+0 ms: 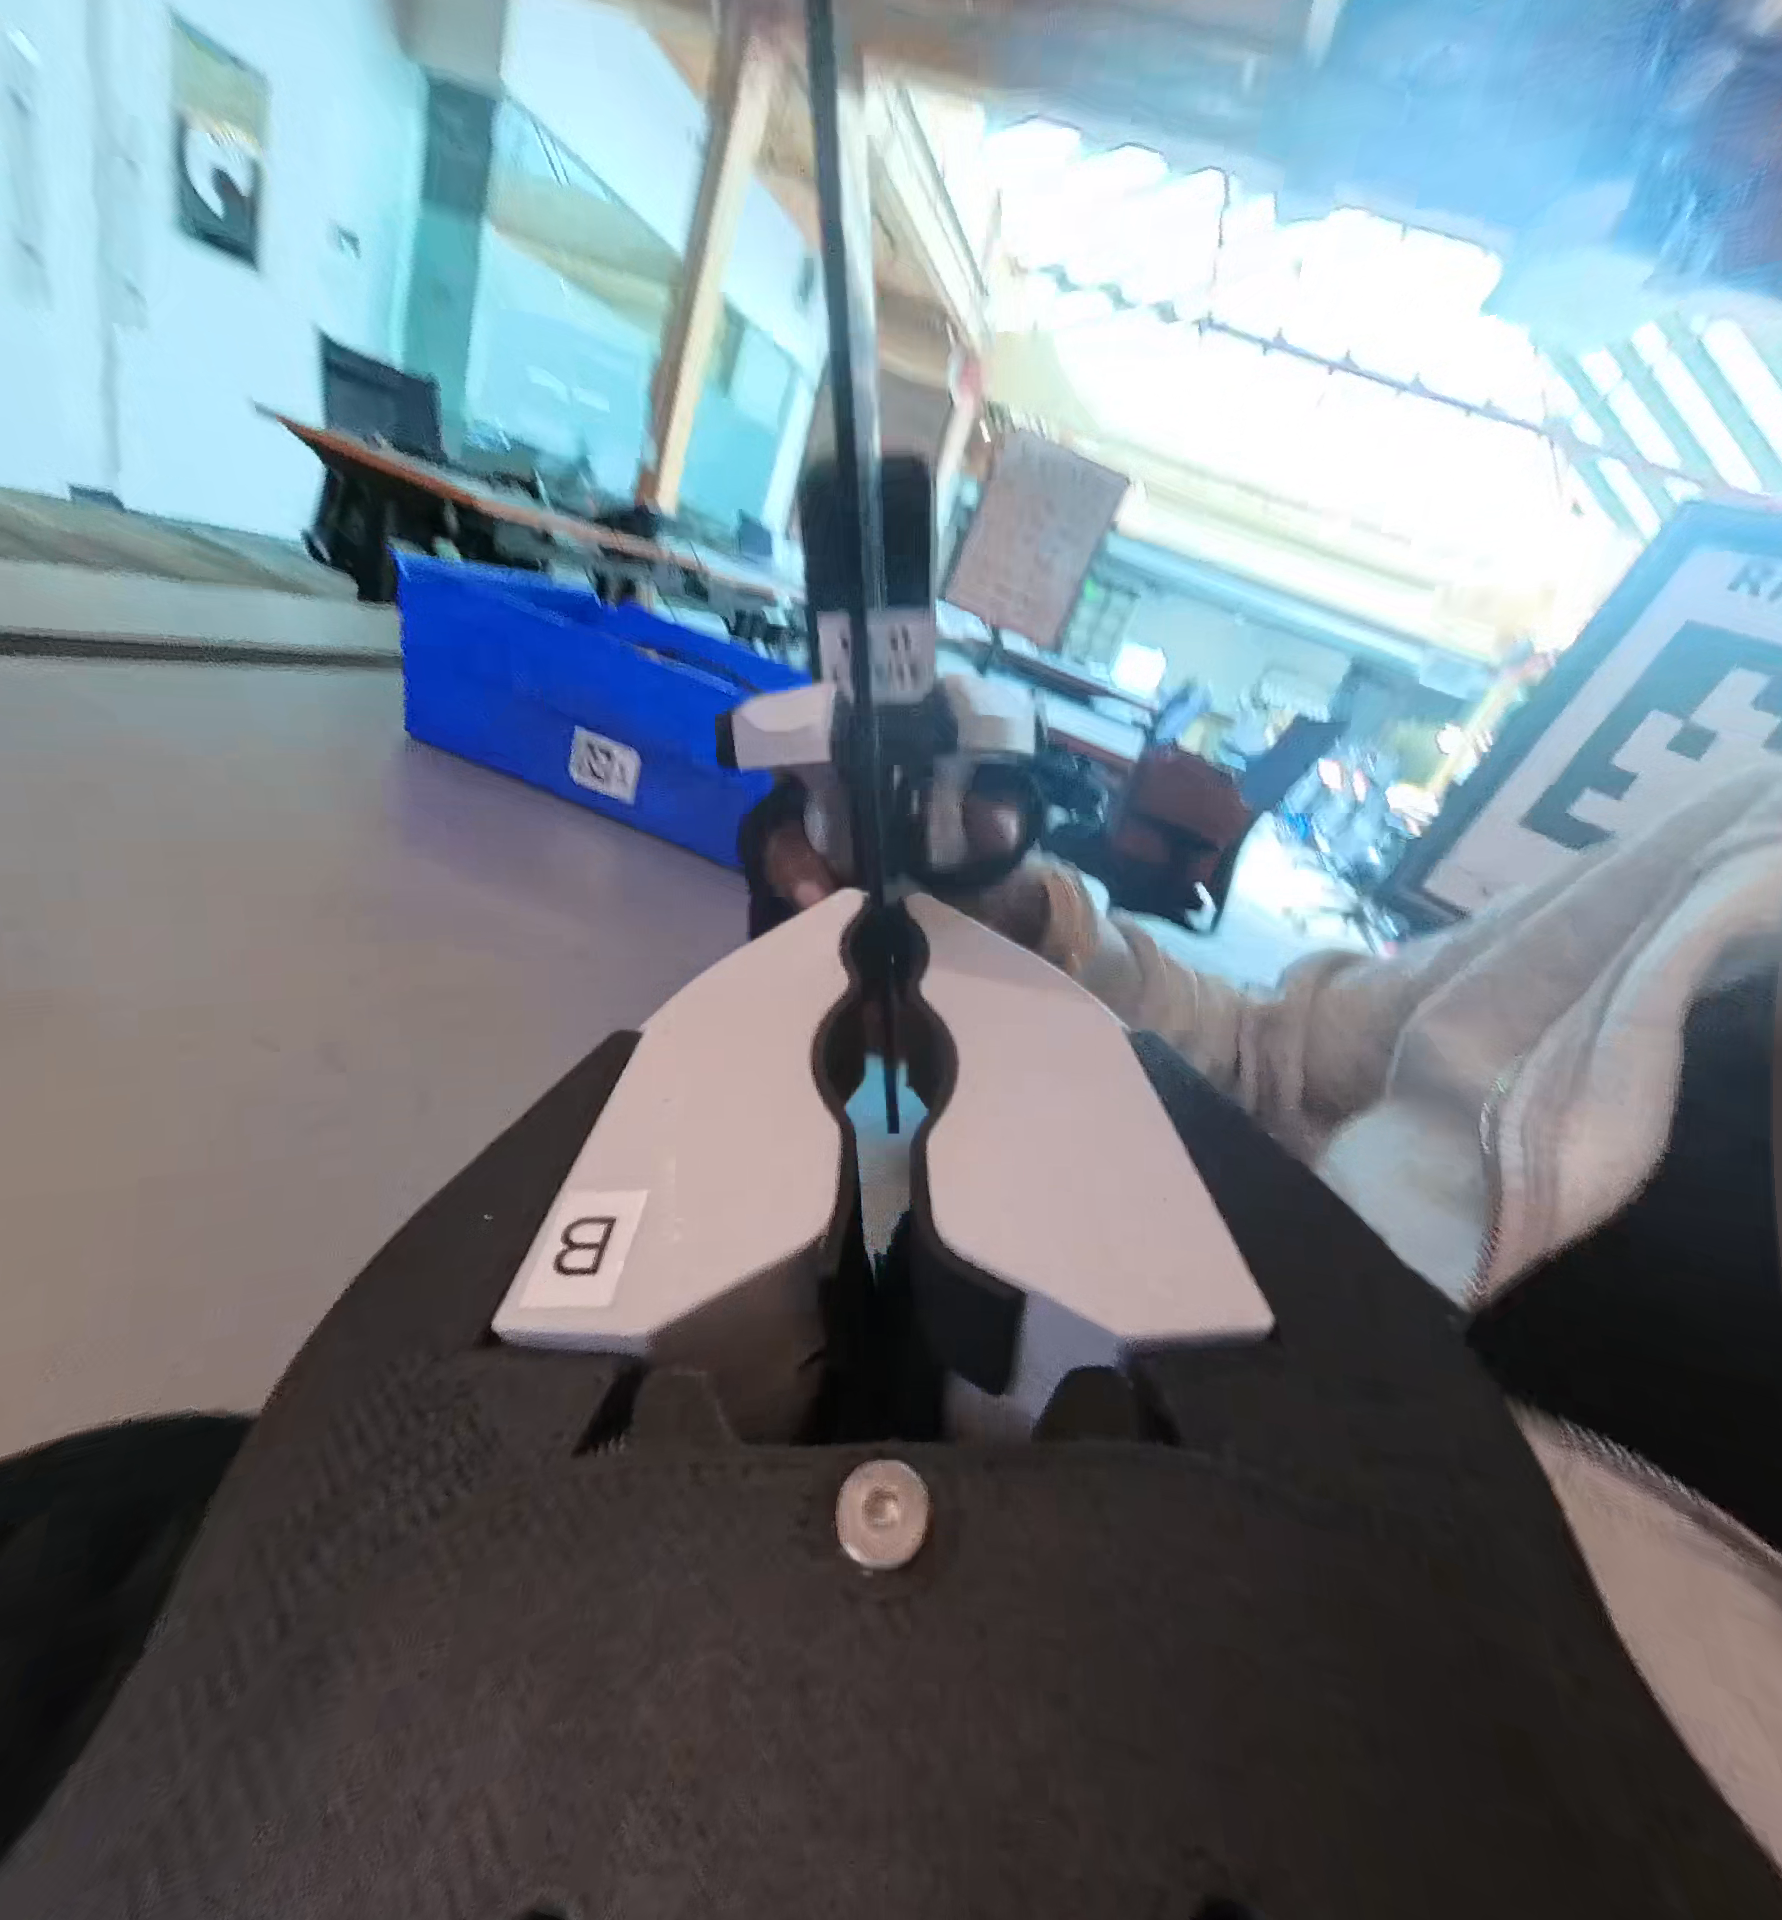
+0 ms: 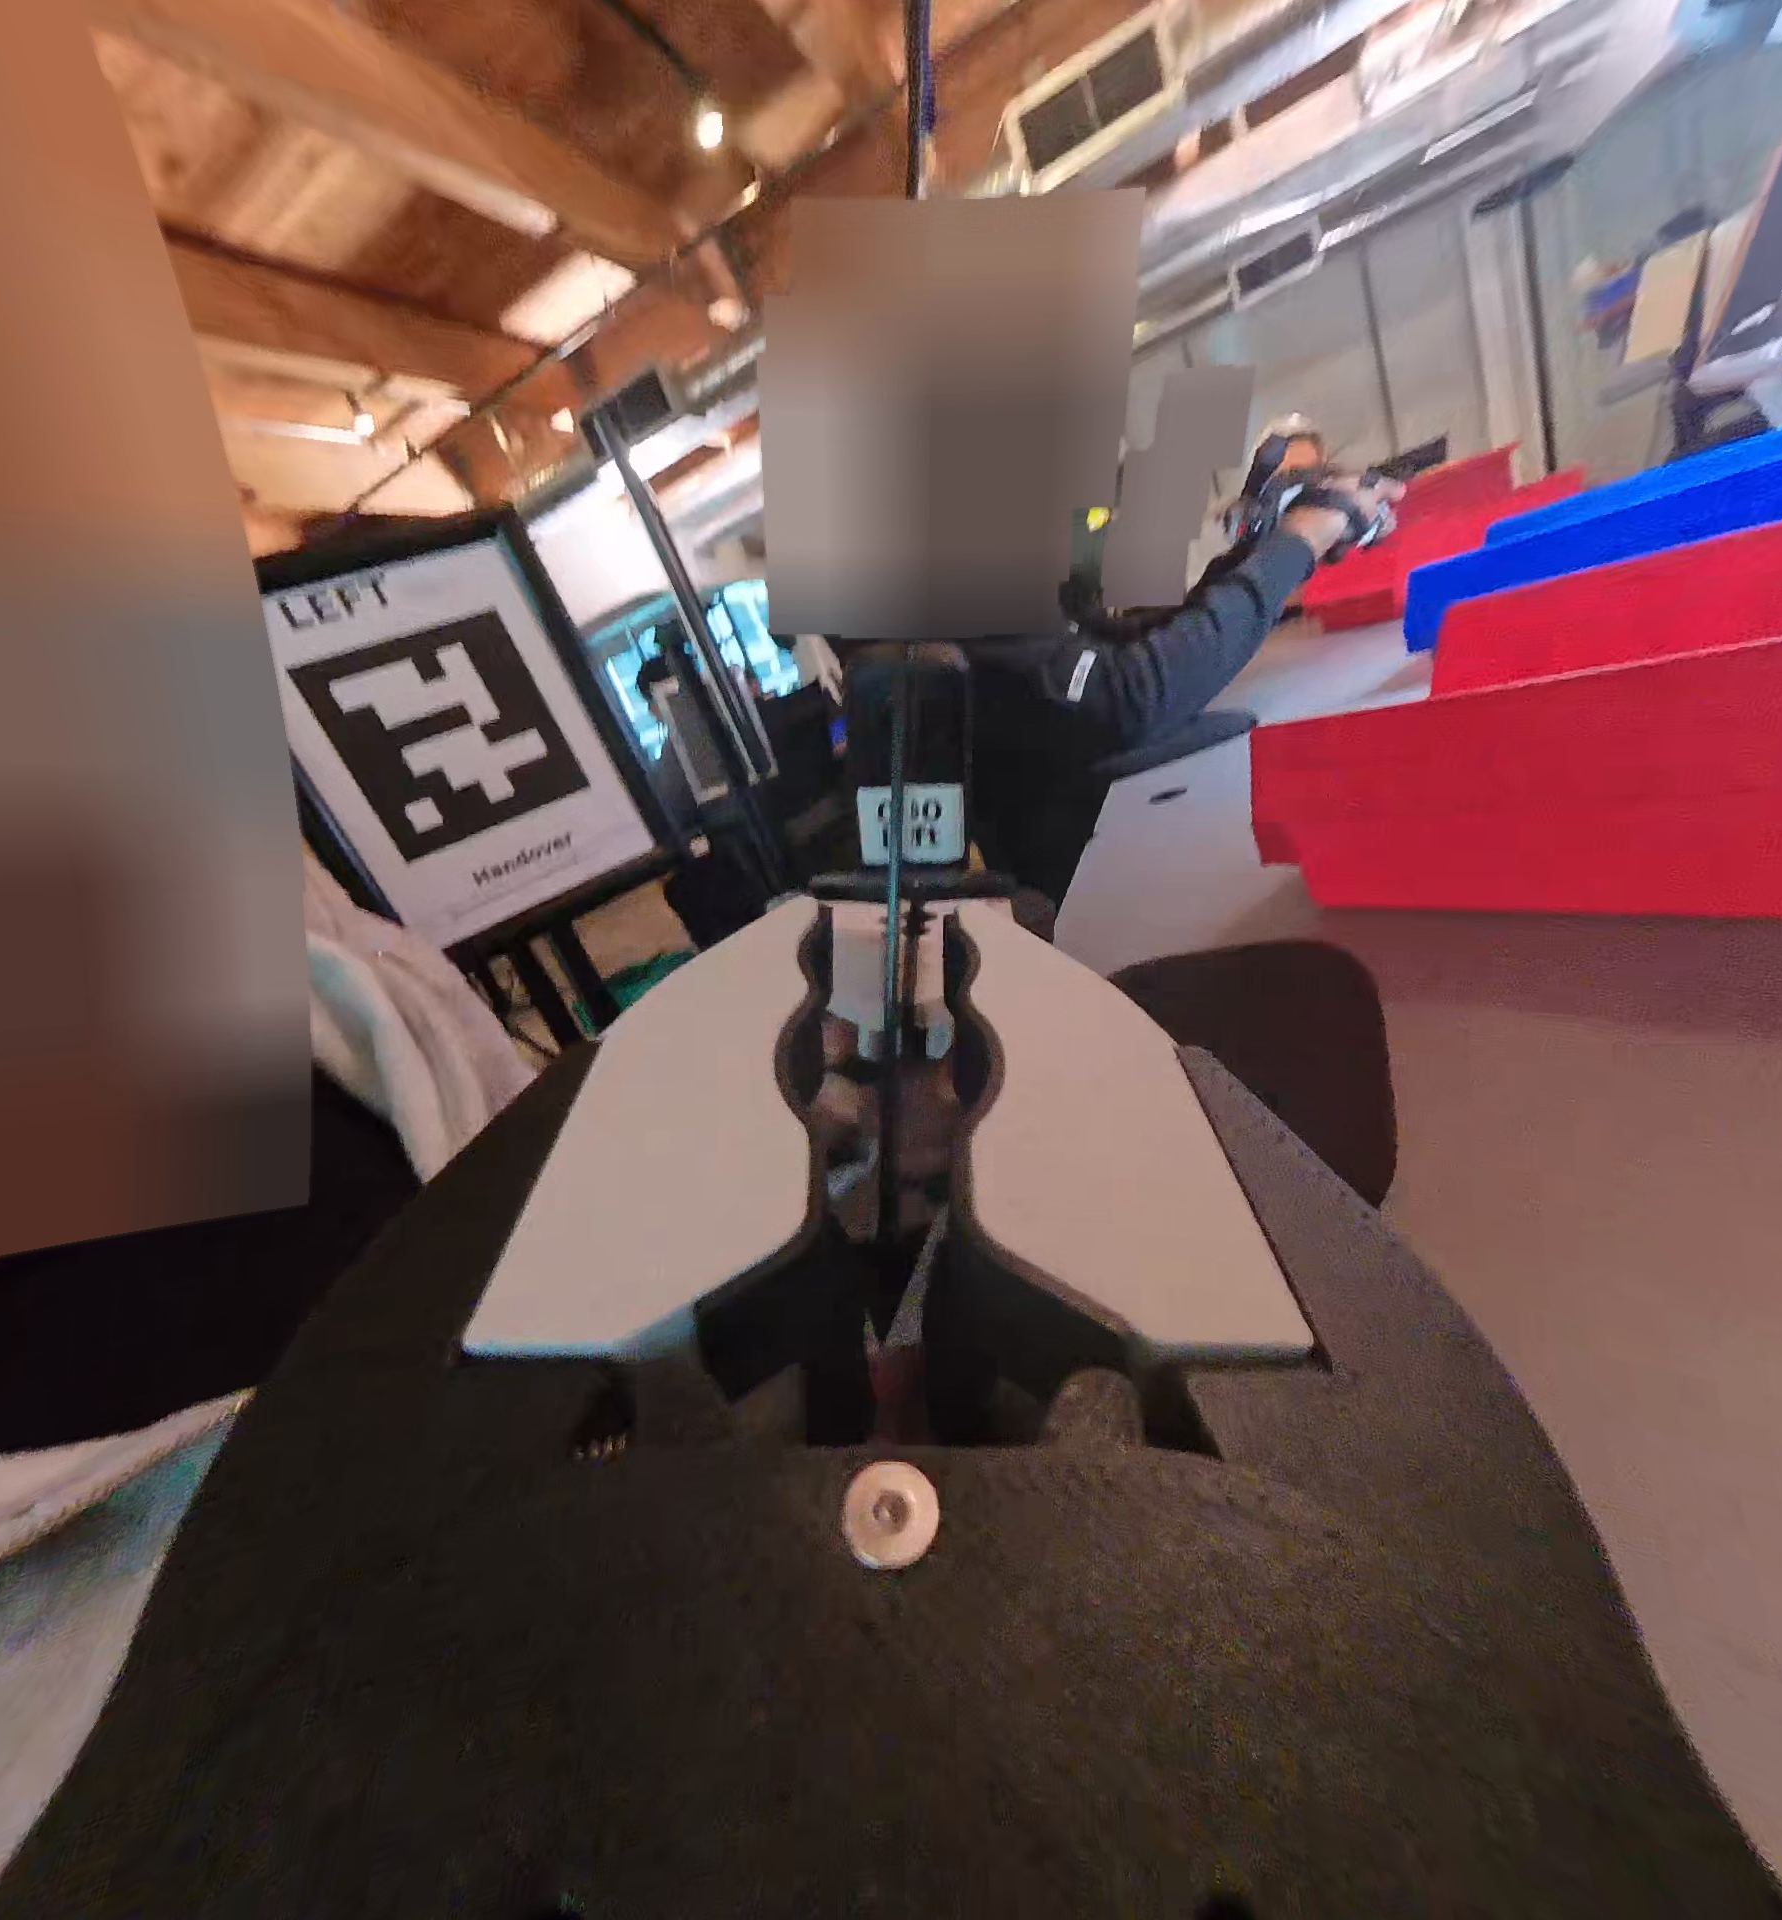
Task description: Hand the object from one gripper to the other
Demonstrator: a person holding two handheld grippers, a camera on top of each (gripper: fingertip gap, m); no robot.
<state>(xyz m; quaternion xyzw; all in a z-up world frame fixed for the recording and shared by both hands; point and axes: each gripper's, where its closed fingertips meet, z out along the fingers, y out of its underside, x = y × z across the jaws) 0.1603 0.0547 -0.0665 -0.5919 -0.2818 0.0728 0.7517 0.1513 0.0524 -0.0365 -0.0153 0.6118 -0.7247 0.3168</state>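
- A grey table top is seen in both views; it is taken here as the landmark.
- A blue bin is placed on the table, at its far side.
- Behind the blue bin, a long desk with dark chairs is seen before a white wall.
- A dark poster is hung on this wall.
- Above the table, a wooden beam ceiling with lamps is shown.
- Strong daylight is let in through large windows.
- Red bins and one more blue bin are stacked on the table.
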